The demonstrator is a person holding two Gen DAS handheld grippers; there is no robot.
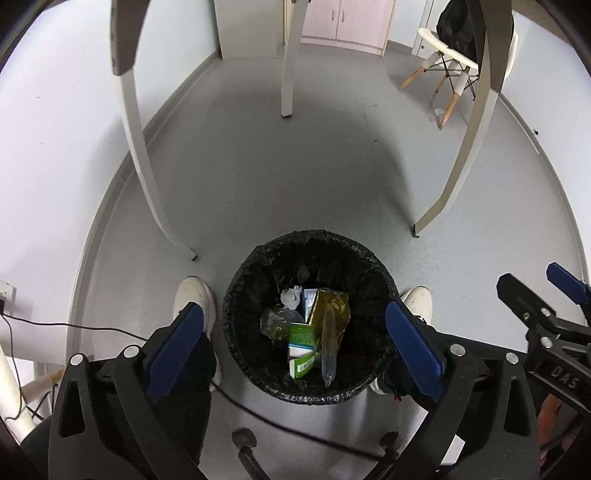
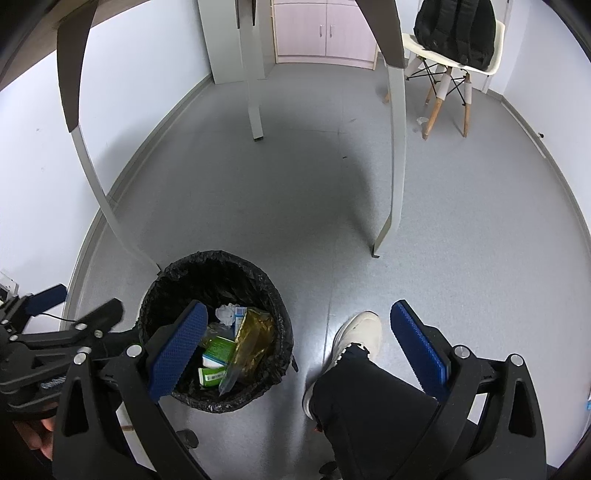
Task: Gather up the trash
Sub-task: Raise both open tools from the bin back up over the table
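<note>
Trash — green cartons (image 1: 301,345), a gold wrapper (image 1: 330,310), a clear bottle (image 1: 277,321) — is seen inside the black-lined bin (image 1: 310,397). Left gripper (image 1: 295,343) is held spread wide and empty above it; right gripper (image 2: 299,347) is likewise spread, nothing pinched. Before withdrawal, nothing should be left snagged on the liner.

This looks like a plain office or small workroom rather than a home. The floor (image 2: 461,229) is grey speckled vinyl with a grey skirting strip running along bare white walls (image 1: 55,147). Slim pale metal table legs (image 1: 140,147) stand around a small waste bin (image 1: 310,391) lined with a black bag. At the far end stands a low cabinet with pale pink doors (image 2: 325,29), and beside it a white shell chair on wooden legs (image 2: 443,74) carries a black backpack (image 2: 456,33). A wall socket (image 1: 5,291) with black cables sits low on the left wall.
</note>
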